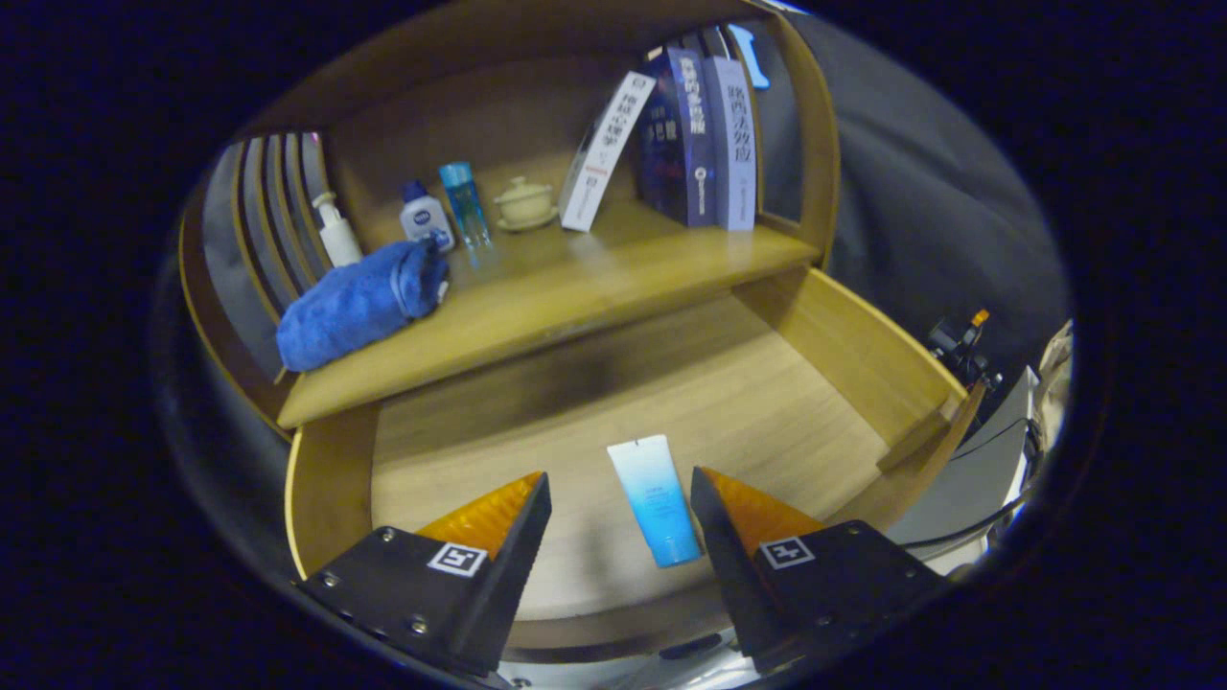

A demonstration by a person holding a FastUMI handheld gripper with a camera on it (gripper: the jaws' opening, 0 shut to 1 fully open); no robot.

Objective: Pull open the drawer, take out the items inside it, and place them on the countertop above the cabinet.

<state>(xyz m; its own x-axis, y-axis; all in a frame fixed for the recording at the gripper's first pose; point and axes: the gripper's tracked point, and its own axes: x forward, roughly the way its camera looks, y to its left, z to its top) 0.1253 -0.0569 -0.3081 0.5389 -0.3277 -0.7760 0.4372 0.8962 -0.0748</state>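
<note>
The wooden drawer (824, 326) stands pulled out below me, its light floor bare but for one item. A blue-and-white tube (657, 498) lies flat on that floor, cap end toward me, between my two fingers and closer to the right one. My gripper (621, 494) hangs open above the drawer, and neither finger touches the tube. Beyond the drawer runs the countertop (575, 297). On it lies a rolled blue towel (359, 302) at its left end.
At the back of the countertop stand a white pump bottle (337, 230), a small white bottle (425, 217), a clear blue bottle (465, 203) and a lidded cream cup (524, 203). Several books (690, 139) lean at the right. Cables and gear (959, 345) sit outside the drawer's right wall.
</note>
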